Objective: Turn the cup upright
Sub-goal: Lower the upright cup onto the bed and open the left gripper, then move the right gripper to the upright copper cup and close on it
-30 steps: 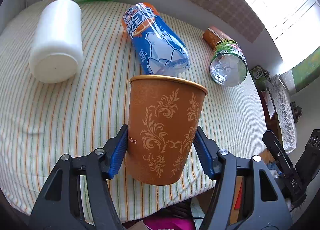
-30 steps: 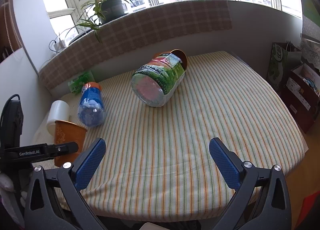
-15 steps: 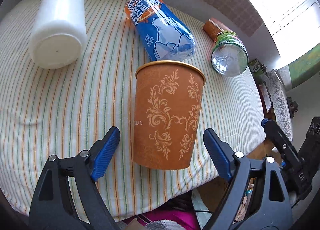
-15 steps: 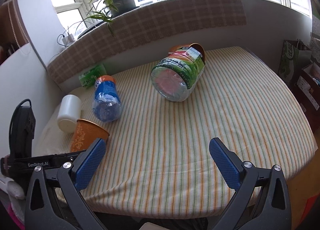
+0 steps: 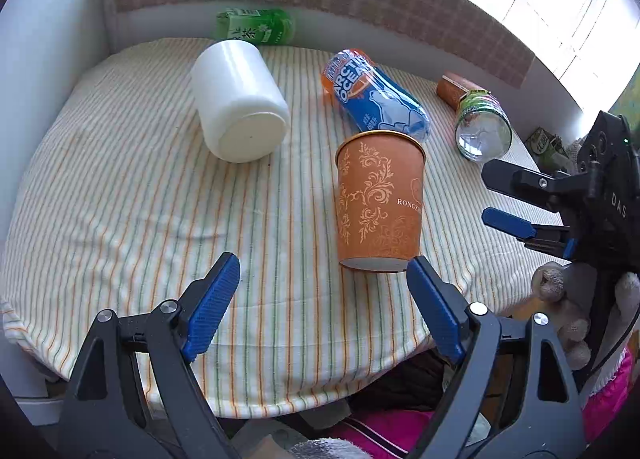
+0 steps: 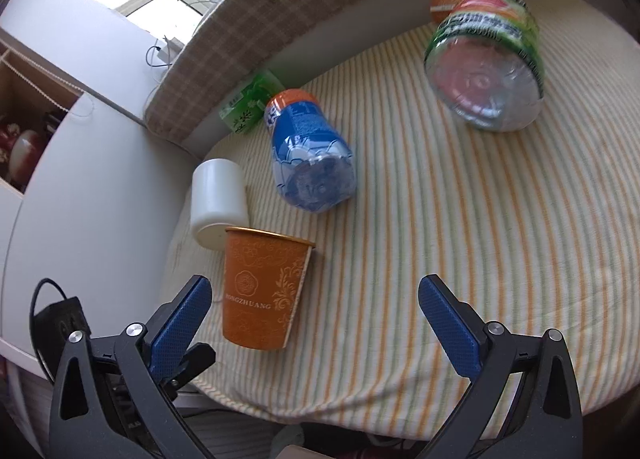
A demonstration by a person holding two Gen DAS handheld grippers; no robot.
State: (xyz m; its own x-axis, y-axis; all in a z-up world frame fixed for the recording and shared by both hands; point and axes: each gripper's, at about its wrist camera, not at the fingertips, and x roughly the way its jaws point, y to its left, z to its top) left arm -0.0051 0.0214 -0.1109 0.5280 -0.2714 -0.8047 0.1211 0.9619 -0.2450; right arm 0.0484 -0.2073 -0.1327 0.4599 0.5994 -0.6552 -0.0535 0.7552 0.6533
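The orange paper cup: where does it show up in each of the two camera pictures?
Left wrist view: orange paper cup stands upright right of centre, just beyond the open left tool.
Right wrist view: the cup is lower left, by the right tool.
Shared landmark: the white jar lying beside it.

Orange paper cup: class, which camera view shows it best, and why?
The left wrist view: the orange paper cup stands whole, sharp and near centre. The right wrist view shows it smaller, low left, beside that gripper's left finger.
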